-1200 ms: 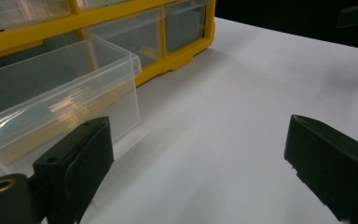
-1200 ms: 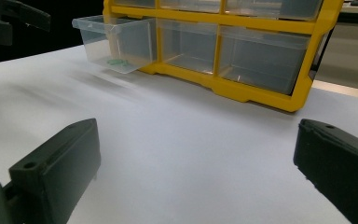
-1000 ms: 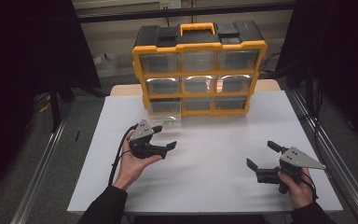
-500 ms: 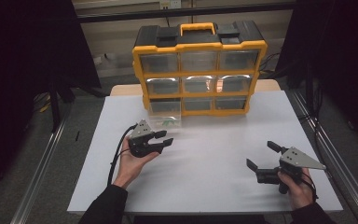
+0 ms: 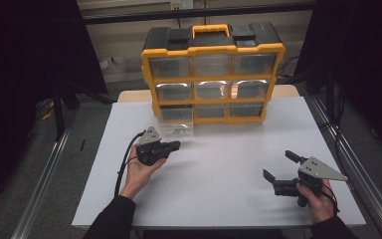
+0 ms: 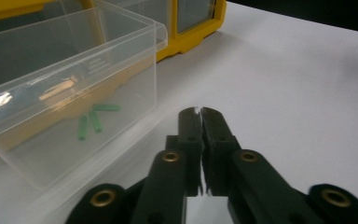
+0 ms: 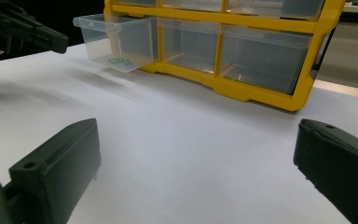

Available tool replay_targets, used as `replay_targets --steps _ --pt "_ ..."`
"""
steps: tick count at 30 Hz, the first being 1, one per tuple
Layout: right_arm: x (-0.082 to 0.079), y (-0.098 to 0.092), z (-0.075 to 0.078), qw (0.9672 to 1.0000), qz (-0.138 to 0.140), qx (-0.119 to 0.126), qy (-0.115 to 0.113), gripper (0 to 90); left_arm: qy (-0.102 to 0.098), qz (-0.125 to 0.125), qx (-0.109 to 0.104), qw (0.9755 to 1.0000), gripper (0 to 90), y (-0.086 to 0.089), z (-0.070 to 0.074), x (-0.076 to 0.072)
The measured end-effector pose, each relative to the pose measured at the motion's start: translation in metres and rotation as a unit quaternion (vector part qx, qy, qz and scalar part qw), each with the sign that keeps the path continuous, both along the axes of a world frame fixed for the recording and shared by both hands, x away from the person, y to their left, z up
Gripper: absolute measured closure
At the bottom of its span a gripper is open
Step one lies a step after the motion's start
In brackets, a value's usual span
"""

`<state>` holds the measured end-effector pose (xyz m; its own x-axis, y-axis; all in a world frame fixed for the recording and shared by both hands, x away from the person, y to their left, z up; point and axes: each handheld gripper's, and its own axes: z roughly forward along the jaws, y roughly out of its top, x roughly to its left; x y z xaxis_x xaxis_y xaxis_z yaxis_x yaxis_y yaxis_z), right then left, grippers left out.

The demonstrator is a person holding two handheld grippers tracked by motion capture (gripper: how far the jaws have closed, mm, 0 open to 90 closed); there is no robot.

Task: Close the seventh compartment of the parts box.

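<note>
Landmark: a yellow organizer [image 5: 213, 72] with clear drawers and a black top stands at the far side of the white desk [image 5: 219, 199]; every place below is told from it.
Pulled-out drawer: the clear drawer [image 5: 176, 128] of the bottom row, at the organizer's left end, is drawn forward out of the organizer and juts over the desk.
Drawer contents: a few small green pieces [image 6: 93, 120] lie on the drawer's floor, near its front wall.
Left tool: the left tool [image 5: 175, 145] sits just in front of the pulled-out drawer, beside its front wall and apart from it, held in the person's left hand [image 5: 140, 172].
Left tool state: its jaws have just been closing and now stand pressed together, tip against tip; in the left gripper view [image 6: 201, 114] nothing lies between them.
Right tool: the right tool [image 5: 279, 167] is well out in front of the organizer's right end, near the desk's front edge, in the person's right hand [image 5: 318, 199].
Right tool state: jaws spread wide, bare desk between them, holding nothing.
Cable: a black cable [image 5: 123, 167] runs back from the left tool toward the desk's front edge, away from the organizer.
</note>
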<state>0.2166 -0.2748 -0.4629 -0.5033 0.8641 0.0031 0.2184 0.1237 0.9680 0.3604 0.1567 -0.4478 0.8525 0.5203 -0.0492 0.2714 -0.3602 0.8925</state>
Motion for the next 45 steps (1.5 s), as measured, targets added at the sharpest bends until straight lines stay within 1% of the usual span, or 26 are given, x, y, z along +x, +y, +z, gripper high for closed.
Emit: replay_targets --steps 1,3,5,6,8,10,12,14,18,19,20,21,22,23,25,26,27,29,31,33,34,35,37,39,41,45 --pt "0.000 0.000 0.000 1.0000 -0.001 0.001 0.002 0.4 0.002 -0.001 -0.003 1.0000 90.0 -0.001 -0.001 0.000" --pt "0.000 0.000 0.000 1.0000 -0.003 0.002 0.003 0.4 0.000 -0.005 0.001 1.0000 90.0 -0.001 -0.001 0.002" --pt "0.000 0.000 0.000 1.0000 -0.002 0.001 0.003 0.4 0.000 0.000 0.007 1.0000 90.0 -0.001 -0.001 0.003" --pt "0.000 0.000 0.000 1.0000 -0.002 0.002 0.002 0.4 -0.005 0.001 0.004 1.0000 90.0 -0.001 -0.001 0.005" --pt "0.000 0.000 0.000 1.0000 -0.002 0.002 0.002 0.4 0.003 0.006 -0.001 1.0000 90.0 0.000 -0.001 0.008" --pt "0.000 0.000 0.000 1.0000 -0.002 0.002 0.002 0.4 0.002 0.010 0.000 0.9999 90.0 0.001 -0.001 0.013" --pt "0.000 0.000 0.000 1.0000 -0.003 0.002 0.001 0.4 0.007 0.019 -0.008 0.9998 90.0 0.001 0.000 0.017" --pt "0.000 0.000 0.000 1.0000 -0.002 0.002 0.002 0.4 0.005 0.017 -0.007 0.9998 90.0 0.000 0.000 0.020" --pt "0.000 0.000 0.000 1.0000 -0.001 0.002 0.002 0.4 0.005 0.023 -0.008 0.9997 90.0 -0.005 -0.001 0.025" --pt "0.000 0.000 0.000 1.0000 -0.001 0.002 0.002 0.4 0.006 0.024 -0.003 0.9997 90.0 -0.006 -0.001 0.026" --pt "0.000 0.000 0.000 1.0000 -0.001 0.002 0.002 0.4 0.006 0.022 -0.005 0.9997 90.0 -0.007 -0.002 0.028" --pt "0.000 0.000 0.000 1.0000 -0.001 0.001 0.002 0.4 0.007 0.025 -0.004 0.9996 90.0 -0.009 -0.002 0.029" --pt "-0.001 0.000 0.000 1.0000 -0.002 0.002 0.003 0.4 0.005 0.026 0.005 0.9996 90.0 -0.009 -0.002 0.031" --pt "0.000 0.000 0.000 1.0000 -0.002 0.002 0.002 0.4 0.004 0.022 0.003 0.9997 90.0 -0.009 -0.003 0.033" --pt "0.000 0.000 0.000 1.0000 -0.002 0.002 0.002 0.4 0.007 0.026 0.007 0.9996 90.0 -0.010 -0.003 0.034" --pt "0.000 0.000 0.000 1.0000 -0.002 0.002 0.002 0.4 0.007 0.028 0.008 0.9996 90.0 -0.010 -0.003 0.035" --pt "0.000 0.000 0.000 1.0000 -0.002 0.002 0.003 0.4 0.008 0.030 0.004 0.9995 90.0 -0.010 -0.004 0.036" --pt "0.000 0.000 0.000 1.0000 -0.001 0.002 0.002 0.4 0.009 0.039 0.006 0.9992 90.0 -0.009 -0.005 0.037" --pt "0.000 0.000 0.000 1.0000 -0.001 0.000 0.001 0.4 0.009 0.040 0.000 0.9992 90.0 -0.008 -0.006 0.040" --pt "0.000 0.000 0.000 1.0000 -0.001 0.001 0.000 0.4 0.009 0.047 0.005 0.9988 90.0 -0.007 -0.005 0.040" --pt "0.000 0.000 0.000 1.0000 -0.001 0.000 0.000 0.4 0.009 0.045 0.004 0.9989 90.0 -0.007 -0.006 0.042" --pt "0.000 0.000 0.000 1.0000 -0.001 0.000 0.002 0.4 0.006 0.048 0.009 0.9988 90.0 -0.007 -0.006 0.042" --pt "0.000 0.000 0.000 1.0000 -0.001 0.001 0.001 0.4 0.006 0.046 0.007 0.9989 90.0 -0.007 -0.006 0.045" --pt "0.000 0.000 0.000 1.0000 -0.003 0.002 0.002 0.4 0.008 0.052 0.007 0.9986 90.0 -0.007 -0.006 0.045" --pt "0.000 0.000 0.000 1.0000 0.000 0.001 0.002 0.4 0.004 0.054 0.010 0.9985 90.0 -0.007 -0.006 0.046" --pt "0.000 0.000 0.000 1.0000 -0.001 0.000 0.001 0.4 0.003 0.058 0.011 0.9982 90.0 -0.007 -0.007 0.048"
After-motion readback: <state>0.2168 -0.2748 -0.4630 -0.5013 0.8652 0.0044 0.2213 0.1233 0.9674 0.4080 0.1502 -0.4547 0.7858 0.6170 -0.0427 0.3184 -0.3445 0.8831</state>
